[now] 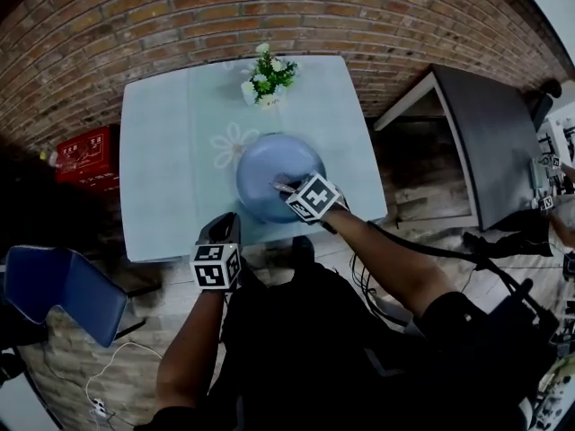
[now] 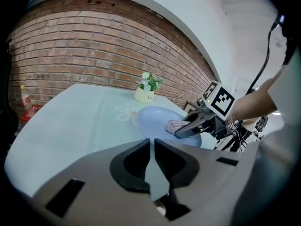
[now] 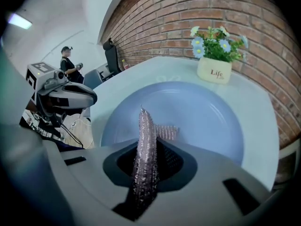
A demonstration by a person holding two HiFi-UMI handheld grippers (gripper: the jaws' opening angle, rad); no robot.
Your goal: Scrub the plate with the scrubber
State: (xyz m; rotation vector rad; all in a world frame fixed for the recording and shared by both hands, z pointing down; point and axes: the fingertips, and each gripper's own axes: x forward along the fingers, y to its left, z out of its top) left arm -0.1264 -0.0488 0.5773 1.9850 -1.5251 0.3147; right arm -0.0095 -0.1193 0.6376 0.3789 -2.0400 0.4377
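The right hand-held gripper is clamping the scrubber edge-on, over the plate on the bench. Nothing is steadying the plate, so hard strokes could be sliding it. The left hand-held gripper, jaws together and empty, is hovering near the plate's near side. A flower pot is standing just beyond the plate, crowding far strokes.

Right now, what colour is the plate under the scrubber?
Plain pale blue; the plate shows best in the right gripper view.
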